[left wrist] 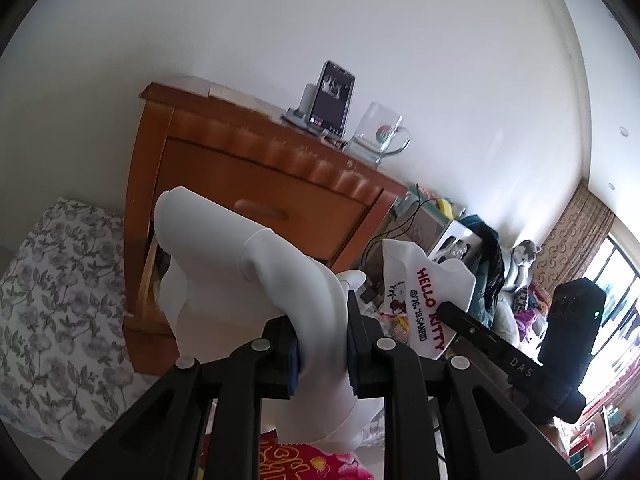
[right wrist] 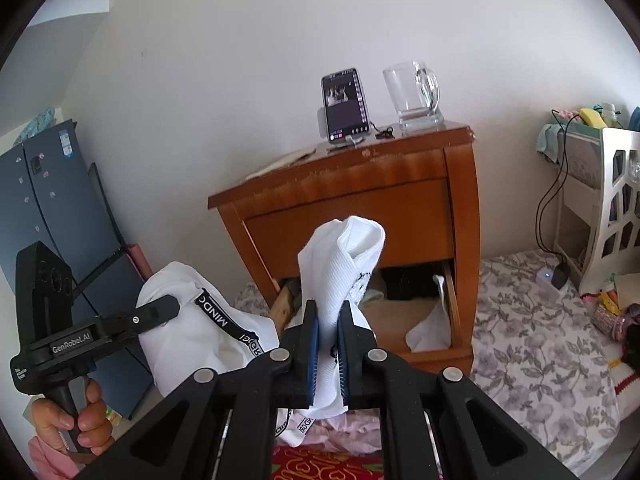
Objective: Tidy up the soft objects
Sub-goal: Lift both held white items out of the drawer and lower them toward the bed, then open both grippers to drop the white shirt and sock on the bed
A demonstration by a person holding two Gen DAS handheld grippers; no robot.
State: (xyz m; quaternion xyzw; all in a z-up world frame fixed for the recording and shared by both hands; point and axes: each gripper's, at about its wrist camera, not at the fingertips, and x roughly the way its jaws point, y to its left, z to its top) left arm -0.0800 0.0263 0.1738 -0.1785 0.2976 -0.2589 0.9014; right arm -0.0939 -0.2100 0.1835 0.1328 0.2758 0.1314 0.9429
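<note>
Drawer (right wrist: 420, 312) contents mostly hidden behind clamped sock (right wrist: 340, 268).

A wooden nightstand (right wrist: 360, 200) stands against the white wall (right wrist: 280, 20), its lower drawer (right wrist: 420, 316) pulled open. On top, a lit phone (right wrist: 344, 104) leans upright beside an empty glass mug (right wrist: 414, 94). A floral bedsheet (right wrist: 532, 344) lies alongside. Far left stands what may be a dark fridge (right wrist: 48, 208).
</note>
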